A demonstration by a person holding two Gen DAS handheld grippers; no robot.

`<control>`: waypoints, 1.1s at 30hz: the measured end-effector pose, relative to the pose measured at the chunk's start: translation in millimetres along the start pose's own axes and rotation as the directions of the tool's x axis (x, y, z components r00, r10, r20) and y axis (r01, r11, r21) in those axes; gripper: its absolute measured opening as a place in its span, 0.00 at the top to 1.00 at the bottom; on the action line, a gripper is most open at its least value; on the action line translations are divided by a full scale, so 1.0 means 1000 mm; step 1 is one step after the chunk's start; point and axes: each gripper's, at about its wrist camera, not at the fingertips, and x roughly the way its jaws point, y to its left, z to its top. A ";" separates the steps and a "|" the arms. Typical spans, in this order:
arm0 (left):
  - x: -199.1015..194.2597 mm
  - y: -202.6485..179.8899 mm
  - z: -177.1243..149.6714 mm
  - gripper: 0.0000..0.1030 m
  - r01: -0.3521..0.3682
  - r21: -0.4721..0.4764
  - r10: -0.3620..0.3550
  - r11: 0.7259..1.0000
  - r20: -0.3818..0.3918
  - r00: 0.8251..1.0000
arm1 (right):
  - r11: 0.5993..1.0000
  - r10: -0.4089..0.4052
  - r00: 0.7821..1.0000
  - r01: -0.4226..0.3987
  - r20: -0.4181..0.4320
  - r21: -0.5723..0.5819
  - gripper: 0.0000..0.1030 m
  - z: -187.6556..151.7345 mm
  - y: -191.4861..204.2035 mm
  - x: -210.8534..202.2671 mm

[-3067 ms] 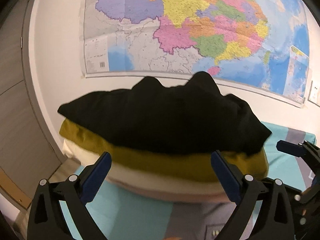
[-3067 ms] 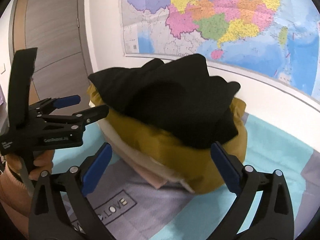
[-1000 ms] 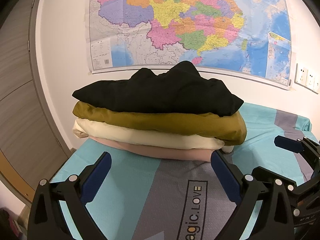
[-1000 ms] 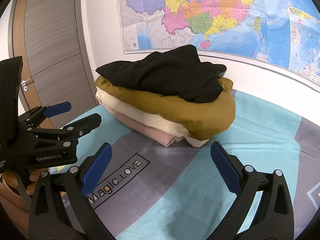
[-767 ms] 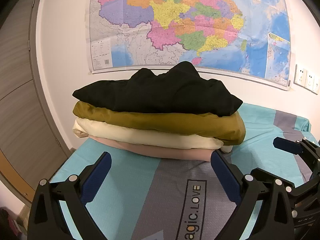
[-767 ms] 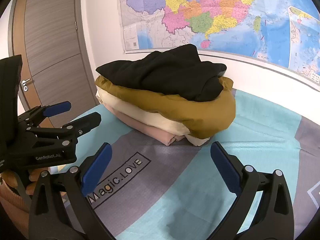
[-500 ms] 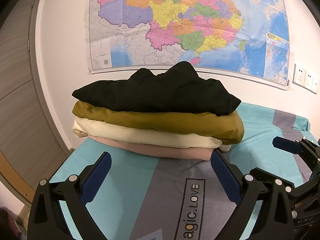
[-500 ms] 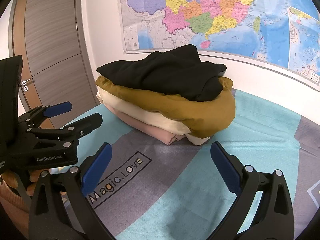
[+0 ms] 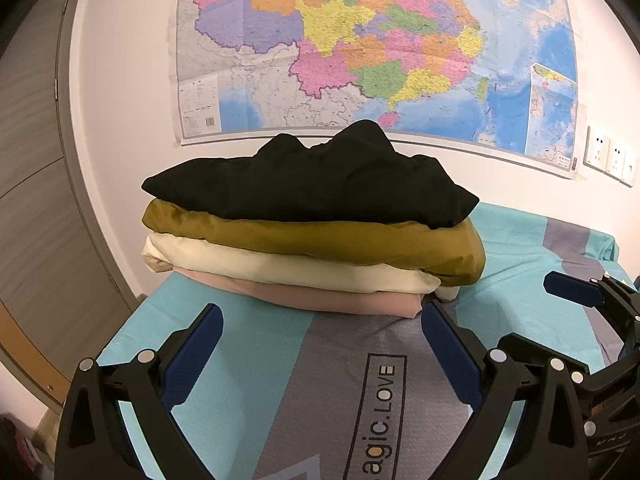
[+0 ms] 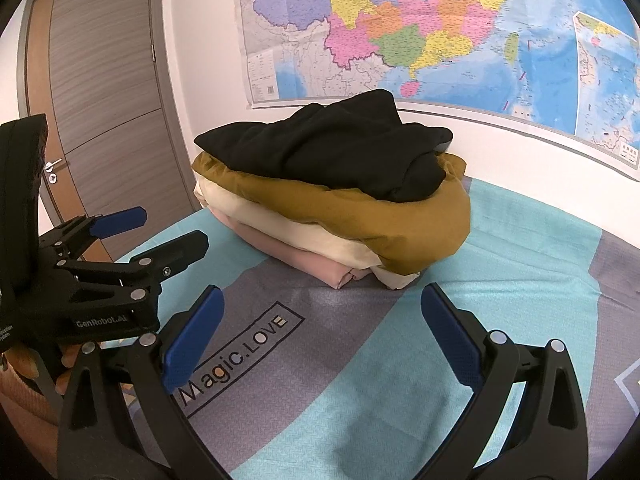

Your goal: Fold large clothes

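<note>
Both grippers had pulled back from the stack of folded clothes (image 9: 312, 240) — 3 s earlier the black garment (image 9: 308, 188) filled the left wrist view with the blue pads right at the pile's front edge; by this moment a wide strip of the teal-and-grey bedspread (image 9: 256, 380) showed between fingers and pile. Over the last sec the views barely shifted, so the retreat looked abt finished.

The left gripper (image 9: 320, 356) was released, jaws spread wide, nothing between them. The right gripper (image 10: 316, 340) was likewise spread and empty. Each showed in the other's cam: right one at the right edge of the left view, left one at the left edge of the right view, w/ a hand (image 10: 68, 372) under it.

The pile sat at the head of the bed near the wall w/ the map (image 10: 420, 28) — four layers: black on top, then mustard garment (image 10: 360, 216), cream garment (image 9: 280, 264), pink garment (image 9: 344, 300) at the bottom. The black one was lumpier than the rest, peaked at the back, but rested fully on the mustard layer.

Judgement: the black piece looked placed and let go, so this fold seemed done. No unfolded garment was in view, so either the task was complete or the next item lay out of frame.
</note>
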 end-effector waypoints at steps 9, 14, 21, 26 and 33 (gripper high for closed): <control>0.000 -0.001 -0.001 0.07 -0.001 0.000 0.001 1.000 0.001 1.000 | 1.000 -0.005 1.000 0.005 0.001 0.000 0.06 0.000 0.000 0.000; 0.001 -0.002 -0.001 0.07 0.001 0.000 -0.001 1.000 -0.002 1.000 | 1.000 -0.008 1.000 0.008 0.004 -0.001 0.06 0.001 0.001 -0.001; 0.001 -0.003 -0.002 0.07 0.006 0.002 -0.006 1.000 -0.004 1.000 | 1.000 -0.006 1.000 0.006 0.001 0.003 0.06 0.001 0.001 -0.001; 0.002 -0.004 -0.003 0.07 0.007 0.001 -0.007 1.000 -0.009 1.000 | 1.000 -0.005 1.000 0.005 0.001 0.007 0.06 0.000 0.001 -0.001; 0.003 -0.006 -0.005 0.07 0.007 0.003 -0.007 1.000 -0.015 1.000 | 1.000 -0.009 1.000 0.009 -0.001 0.012 0.06 -0.001 0.001 0.000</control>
